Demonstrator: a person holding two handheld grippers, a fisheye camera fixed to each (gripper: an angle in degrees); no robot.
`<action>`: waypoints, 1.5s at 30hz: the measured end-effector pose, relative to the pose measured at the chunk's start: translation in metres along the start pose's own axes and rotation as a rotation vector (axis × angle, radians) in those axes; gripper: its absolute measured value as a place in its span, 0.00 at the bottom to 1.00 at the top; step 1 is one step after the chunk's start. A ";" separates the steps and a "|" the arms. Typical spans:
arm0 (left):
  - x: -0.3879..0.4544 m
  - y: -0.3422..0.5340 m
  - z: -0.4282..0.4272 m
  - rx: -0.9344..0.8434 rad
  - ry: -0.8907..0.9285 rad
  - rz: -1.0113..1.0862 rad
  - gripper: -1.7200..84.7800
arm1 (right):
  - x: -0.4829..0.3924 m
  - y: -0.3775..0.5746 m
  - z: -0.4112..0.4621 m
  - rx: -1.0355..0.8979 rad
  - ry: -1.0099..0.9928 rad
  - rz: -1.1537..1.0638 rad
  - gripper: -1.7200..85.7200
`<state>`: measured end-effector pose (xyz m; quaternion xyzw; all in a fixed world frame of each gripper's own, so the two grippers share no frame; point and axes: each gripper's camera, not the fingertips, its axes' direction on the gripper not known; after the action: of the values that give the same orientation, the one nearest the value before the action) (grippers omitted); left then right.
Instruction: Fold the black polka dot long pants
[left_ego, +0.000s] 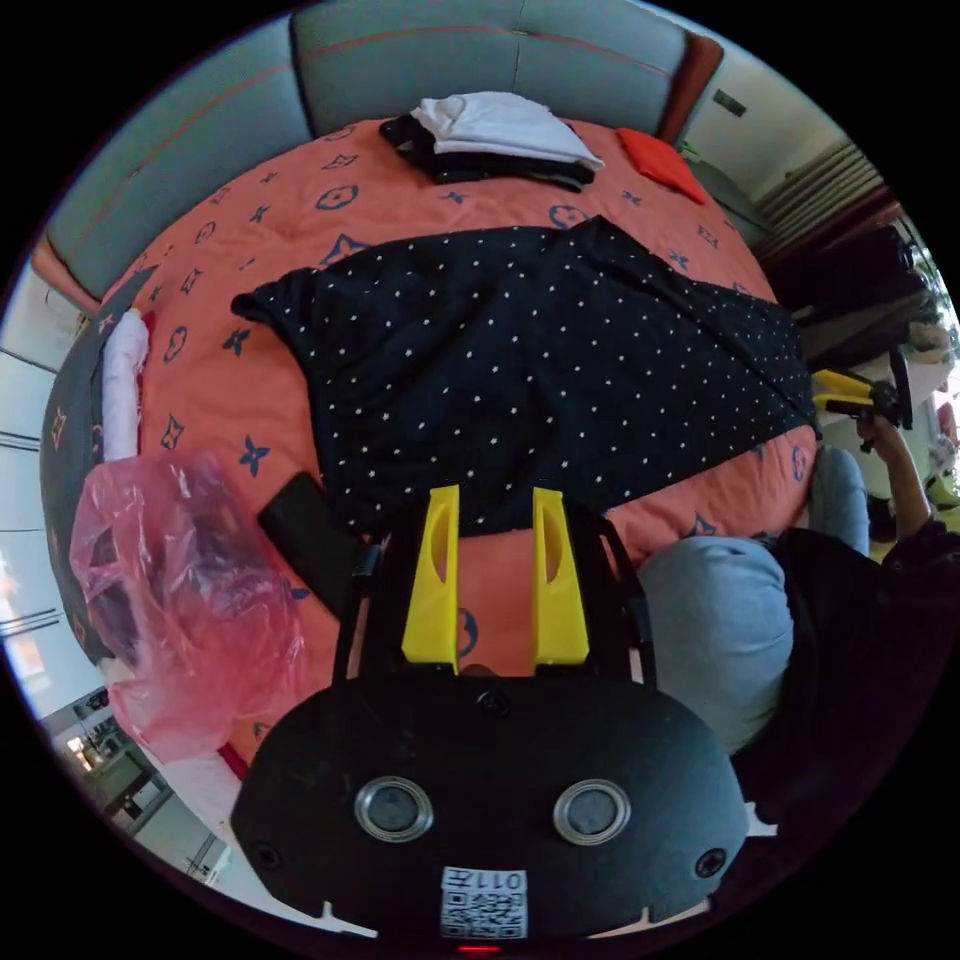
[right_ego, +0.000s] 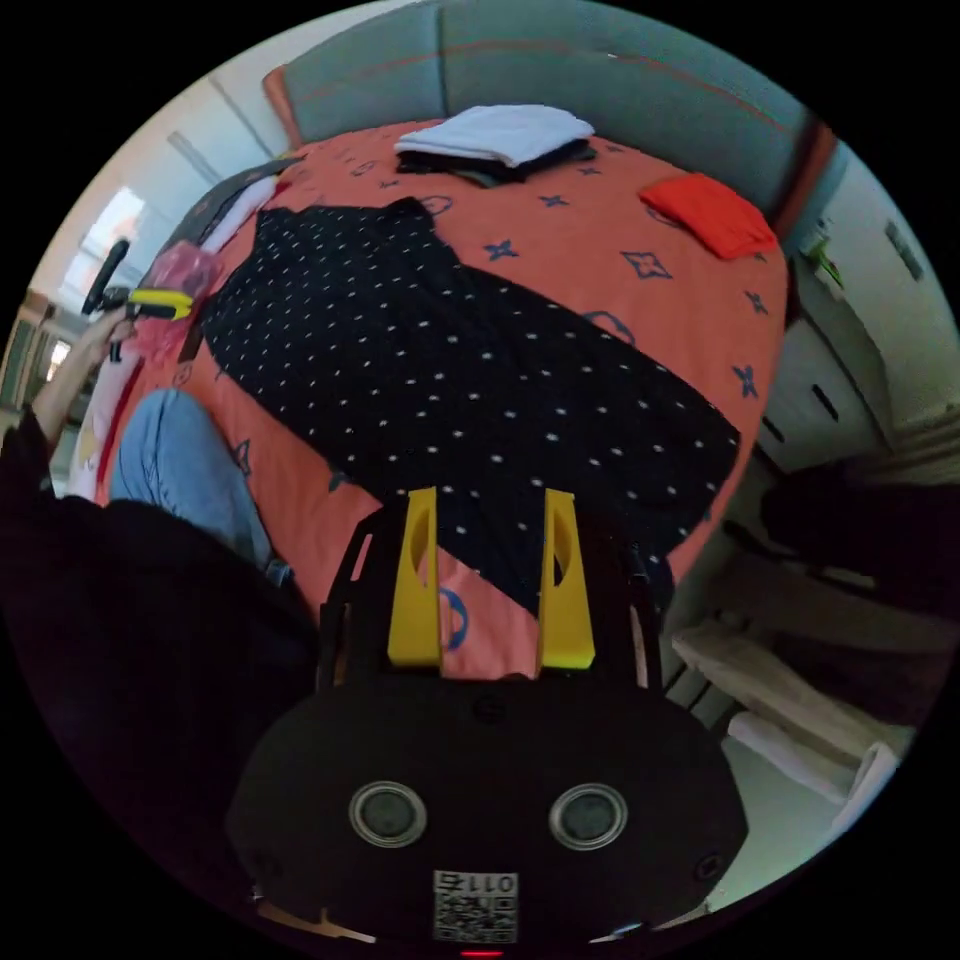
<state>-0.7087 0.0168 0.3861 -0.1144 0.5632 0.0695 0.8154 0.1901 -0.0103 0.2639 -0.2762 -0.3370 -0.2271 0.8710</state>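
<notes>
The black polka dot pants (left_ego: 540, 370) lie spread flat across an orange bedspread (left_ego: 210, 400) printed with blue shapes. In the left gripper view my left gripper (left_ego: 494, 500) hangs open just above the near hem of the pants, its yellow jaws apart with nothing between them. The right gripper (left_ego: 840, 392) shows small at the far right of that view, held in a hand. In the right gripper view the pants (right_ego: 450, 370) run diagonally, and my right gripper (right_ego: 490, 500) stands open over their near edge. The left gripper (right_ego: 160, 303) appears at the far left there.
A stack of folded clothes, white on top (left_ego: 500, 130), sits by the grey headboard (left_ego: 420, 60). A folded red garment (left_ego: 660, 160) lies beside it. A pink plastic bag (left_ego: 180, 600) and a dark flat object (left_ego: 305, 540) rest at the bed's left. A person's knees in jeans (left_ego: 720, 620) press against the bed.
</notes>
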 end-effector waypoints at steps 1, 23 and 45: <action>-0.001 0.003 0.001 -0.007 -0.011 0.012 0.14 | -0.010 -0.001 0.008 -0.008 -0.001 -0.026 0.19; 0.055 0.096 0.121 -0.018 -0.416 0.336 0.15 | -0.148 0.139 0.142 -0.113 0.555 -0.234 0.19; 0.205 0.133 0.254 -0.296 -0.854 0.869 0.02 | -0.200 0.247 0.173 -0.066 0.824 -0.504 0.05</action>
<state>-0.4390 0.2096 0.2661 0.0514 0.1673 0.5116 0.8412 0.1199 0.3248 0.1477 -0.1003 -0.0128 -0.5323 0.8405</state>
